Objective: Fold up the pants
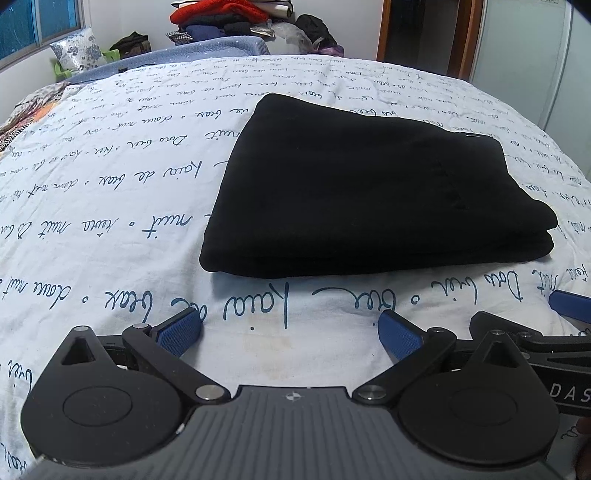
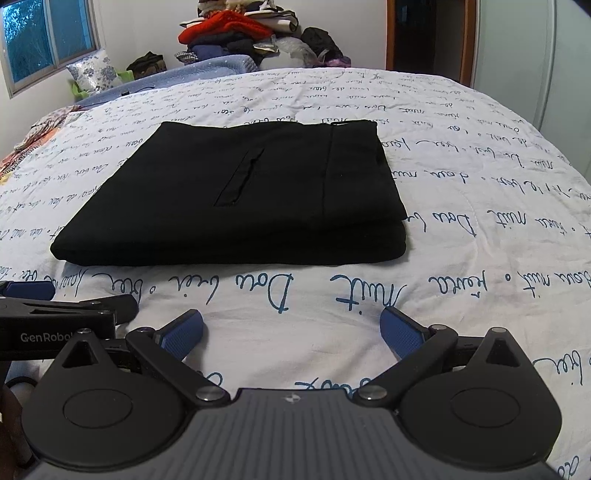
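My left tongs [image 1: 290, 330] and right tongs [image 2: 291, 330] hang side by side above the near bed [image 2: 480, 206], both released and empty, apart from the pants [image 2: 236, 199]. Pants lie mid-bed as a flat black stack, layered edges facing me; the folding looks finished, so I hold nothing. Quilt white with blue script. Clothes pile [image 2: 236, 33] and window [image 2: 48, 40] far side.
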`<state>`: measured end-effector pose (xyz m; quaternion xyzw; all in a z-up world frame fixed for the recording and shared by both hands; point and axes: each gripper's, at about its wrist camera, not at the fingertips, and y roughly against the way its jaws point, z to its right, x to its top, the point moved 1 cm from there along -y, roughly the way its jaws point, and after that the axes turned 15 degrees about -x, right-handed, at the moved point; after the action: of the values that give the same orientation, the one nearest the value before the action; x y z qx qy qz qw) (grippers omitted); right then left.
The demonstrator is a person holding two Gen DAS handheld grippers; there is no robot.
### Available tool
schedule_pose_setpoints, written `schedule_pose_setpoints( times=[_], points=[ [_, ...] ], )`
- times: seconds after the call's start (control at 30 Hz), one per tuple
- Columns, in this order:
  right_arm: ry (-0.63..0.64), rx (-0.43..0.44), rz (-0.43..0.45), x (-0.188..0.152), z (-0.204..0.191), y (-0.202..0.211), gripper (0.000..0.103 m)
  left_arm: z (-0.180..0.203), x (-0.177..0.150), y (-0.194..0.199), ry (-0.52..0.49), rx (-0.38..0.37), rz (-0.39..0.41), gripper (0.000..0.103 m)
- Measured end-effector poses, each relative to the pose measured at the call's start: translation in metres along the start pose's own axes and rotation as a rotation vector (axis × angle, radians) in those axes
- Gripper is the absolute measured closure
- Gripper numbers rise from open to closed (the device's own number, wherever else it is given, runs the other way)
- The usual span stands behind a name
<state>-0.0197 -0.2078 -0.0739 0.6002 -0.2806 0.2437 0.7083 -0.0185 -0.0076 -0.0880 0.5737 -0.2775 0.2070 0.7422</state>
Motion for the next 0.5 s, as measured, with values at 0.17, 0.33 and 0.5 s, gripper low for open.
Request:
schedule_pose_setpoints(
  times=[0.17, 0.33, 0.5],
  points=[
    [0.004, -0.002, -0.011, 0.0008, -0.0009, 0.0001, 0.000, 0.0002, 0.0001, 0.0002, 0.002, -0.001, -0.001, 0.000],
    [0.006, -0.003, -0.021, 0.0025, -0.0009, -0.0010, 0.000, -0.0001, -0.0004, 0.0006, 0.003, -0.003, 0.005, 0.000],
    [0.007, -0.005, -0.017, 0.0015, -0.0011, -0.0005, 0.000, 0.0004, -0.0013, 0.0011, 0.001, -0.004, 0.007, 0.000]
  ],
)
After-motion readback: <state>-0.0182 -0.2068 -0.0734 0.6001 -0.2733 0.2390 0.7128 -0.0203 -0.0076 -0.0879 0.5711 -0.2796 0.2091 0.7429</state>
